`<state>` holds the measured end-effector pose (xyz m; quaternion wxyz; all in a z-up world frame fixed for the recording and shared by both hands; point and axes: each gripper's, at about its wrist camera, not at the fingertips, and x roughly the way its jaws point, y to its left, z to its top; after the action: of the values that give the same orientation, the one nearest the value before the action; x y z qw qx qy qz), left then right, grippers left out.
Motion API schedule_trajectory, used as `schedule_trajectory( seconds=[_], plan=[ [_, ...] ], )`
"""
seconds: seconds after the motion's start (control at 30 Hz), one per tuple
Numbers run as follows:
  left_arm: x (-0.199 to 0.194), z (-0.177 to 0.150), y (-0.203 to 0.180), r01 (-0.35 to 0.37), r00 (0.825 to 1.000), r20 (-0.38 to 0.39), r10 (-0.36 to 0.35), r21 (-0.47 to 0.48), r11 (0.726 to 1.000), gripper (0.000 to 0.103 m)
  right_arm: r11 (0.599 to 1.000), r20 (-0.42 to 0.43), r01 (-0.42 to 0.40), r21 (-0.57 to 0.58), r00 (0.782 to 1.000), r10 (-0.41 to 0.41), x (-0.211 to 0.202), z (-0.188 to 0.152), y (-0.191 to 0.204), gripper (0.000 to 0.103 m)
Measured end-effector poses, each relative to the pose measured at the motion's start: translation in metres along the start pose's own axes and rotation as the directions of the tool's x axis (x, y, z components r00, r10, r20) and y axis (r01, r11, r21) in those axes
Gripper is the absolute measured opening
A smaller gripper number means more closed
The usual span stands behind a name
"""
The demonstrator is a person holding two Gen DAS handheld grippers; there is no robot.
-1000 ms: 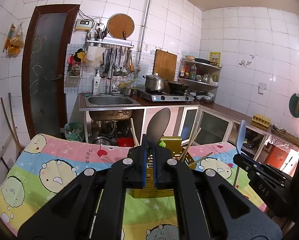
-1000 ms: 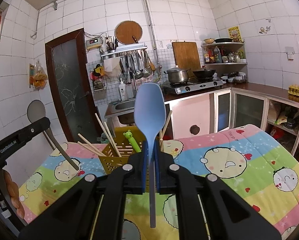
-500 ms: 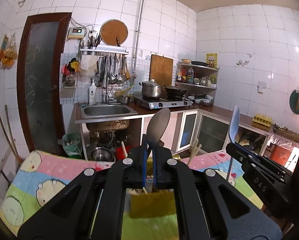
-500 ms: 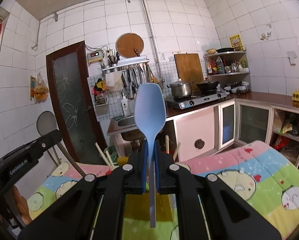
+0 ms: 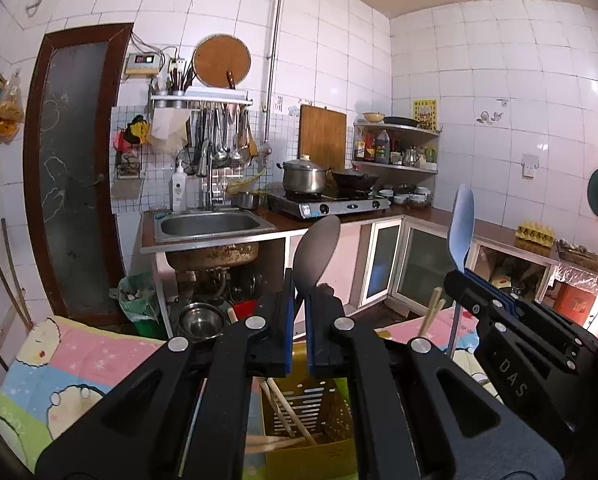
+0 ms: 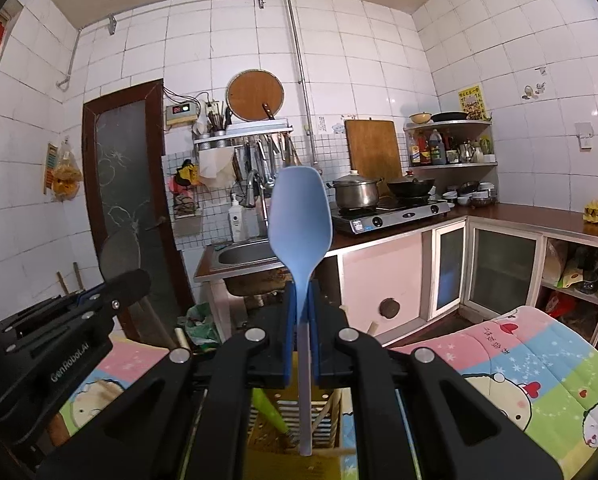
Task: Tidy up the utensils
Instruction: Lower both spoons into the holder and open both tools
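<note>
Low center of both views, L gripper [image 5: 297,316] clamps grey spoon [image 5: 315,250] & R gripper [image 6: 302,312] clamps blue spoon [image 6: 300,224], handles down, prob for dropping into yellow caddy [image 5: 311,412].

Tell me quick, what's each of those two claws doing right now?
Left gripper: closed on the dark spoon, bowl up.
Right gripper: closed on the blue spoon, bowl up, above the yellow utensil basket.

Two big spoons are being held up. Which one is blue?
The light blue plastic spoon, pinched by its handle in the right tongs. The other, in the left tongs, is a dark grey spoon.
</note>
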<state>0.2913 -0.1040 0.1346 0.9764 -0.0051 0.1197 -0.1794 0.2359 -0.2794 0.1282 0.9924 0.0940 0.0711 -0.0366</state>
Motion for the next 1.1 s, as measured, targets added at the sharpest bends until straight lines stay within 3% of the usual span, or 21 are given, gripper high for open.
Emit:
schedule_trajectory(
  seconds=[0.33, 0.8, 1.1],
  plan=[
    [0.025, -0.016, 0.021, 0.03, 0.999, -0.024, -0.031, -0.061, 0.998, 0.003, 1.0, 0.008, 0.027, -0.009, 1.0, -0.027, 0.029, -0.018, 0.003, 0.007],
    [0.032, -0.02, 0.031, 0.1, 0.993, -0.045, -0.107, -0.13, 0.986, 0.003, 1.0, 0.003, 0.026, 0.001, 1.0, -0.026, 0.031, -0.024, 0.0, 0.007],
    [0.035, -0.032, 0.02, 0.047, 0.997, -0.056, -0.05, -0.056, 0.997, 0.003, 1.0, -0.024, 0.012, 0.001, 1.0, -0.012, 0.032, -0.029, 0.001, 0.007]
  ],
)
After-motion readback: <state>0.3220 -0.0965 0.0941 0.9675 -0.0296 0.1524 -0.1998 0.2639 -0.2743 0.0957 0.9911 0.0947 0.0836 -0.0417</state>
